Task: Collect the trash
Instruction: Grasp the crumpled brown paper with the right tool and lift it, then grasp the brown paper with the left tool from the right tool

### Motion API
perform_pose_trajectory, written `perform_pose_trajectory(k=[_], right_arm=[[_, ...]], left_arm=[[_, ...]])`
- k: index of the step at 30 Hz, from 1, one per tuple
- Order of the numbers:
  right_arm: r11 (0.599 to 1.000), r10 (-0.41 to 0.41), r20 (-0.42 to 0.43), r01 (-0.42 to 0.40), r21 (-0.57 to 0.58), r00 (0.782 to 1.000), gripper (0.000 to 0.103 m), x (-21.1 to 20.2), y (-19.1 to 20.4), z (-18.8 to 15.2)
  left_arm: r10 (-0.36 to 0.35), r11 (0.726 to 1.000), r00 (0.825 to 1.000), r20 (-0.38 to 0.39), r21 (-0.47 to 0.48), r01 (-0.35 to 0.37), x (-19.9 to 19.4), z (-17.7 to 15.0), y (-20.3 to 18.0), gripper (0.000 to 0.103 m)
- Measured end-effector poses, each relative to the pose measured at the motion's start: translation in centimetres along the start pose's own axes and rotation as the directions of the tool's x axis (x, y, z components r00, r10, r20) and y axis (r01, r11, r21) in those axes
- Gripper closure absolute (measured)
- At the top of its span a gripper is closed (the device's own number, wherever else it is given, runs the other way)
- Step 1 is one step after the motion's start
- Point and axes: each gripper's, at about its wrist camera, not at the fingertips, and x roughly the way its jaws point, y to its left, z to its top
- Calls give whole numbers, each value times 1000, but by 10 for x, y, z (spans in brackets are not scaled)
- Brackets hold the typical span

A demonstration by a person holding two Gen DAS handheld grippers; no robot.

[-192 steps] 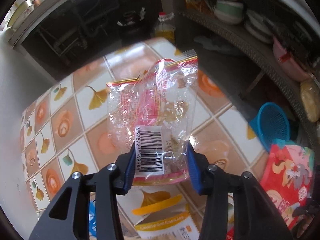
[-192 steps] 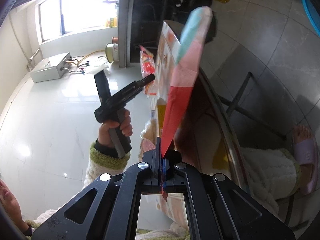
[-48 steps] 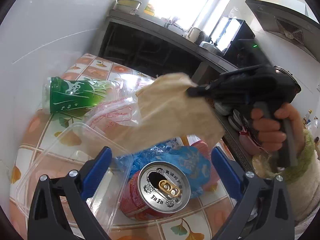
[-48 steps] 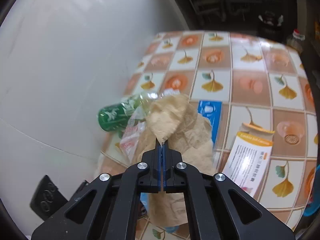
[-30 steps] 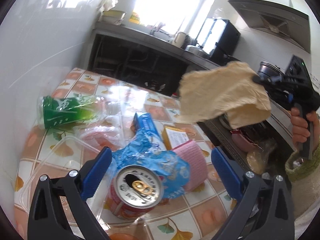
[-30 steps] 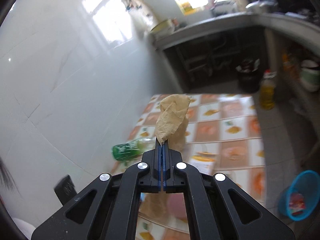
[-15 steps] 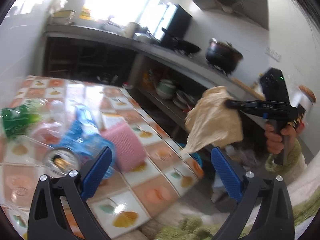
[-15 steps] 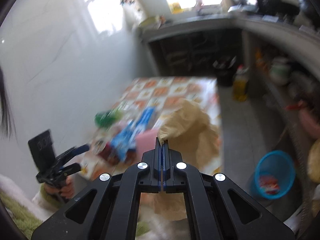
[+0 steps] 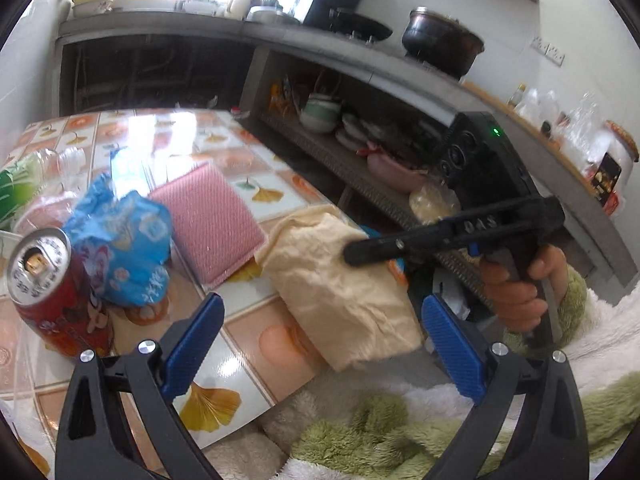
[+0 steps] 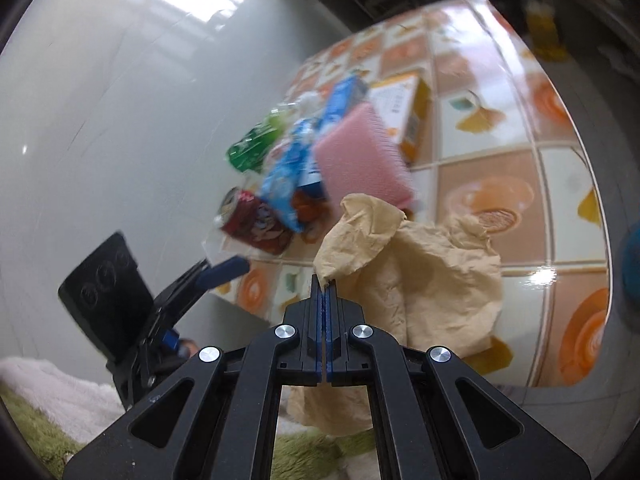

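My right gripper [image 10: 325, 280] is shut on a crumpled beige paper napkin [image 10: 424, 276] and holds it in the air over the near edge of the tiled table [image 10: 520, 184]. In the left wrist view the same napkin [image 9: 340, 284] hangs from the right gripper [image 9: 352, 249], between and beyond my left fingers. My left gripper [image 9: 320, 340] is wide open and empty. A red drink can [image 9: 52, 292], a blue snack wrapper [image 9: 120, 240] and a pink sponge [image 9: 208, 216] sit on the table at the left.
A green bottle [image 10: 252, 144], a yellow-white box [image 10: 404, 100] and a blue carton [image 10: 344, 96] lie farther back on the table by the white wall. Kitchen shelves with bowls [image 9: 320, 112] run along the right. A blue basket [image 10: 632, 264] stands on the floor.
The right gripper has carried the napkin down and nearer, off the table's near edge. The left gripper has turned back toward the table, still open.
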Motion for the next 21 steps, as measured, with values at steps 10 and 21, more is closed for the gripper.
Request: perform_pose_trajectory(k=[10, 21], right_arm=[[977, -212, 16, 212, 13, 977, 103, 11, -42, -6], [979, -175, 20, 172, 107, 984, 103, -1, -75, -19]], left_arm=[[-40, 997, 988, -147, -66, 30, 64, 3, 2, 25], [-56, 992, 963, -265, -124, 24, 107, 4, 5, 35]])
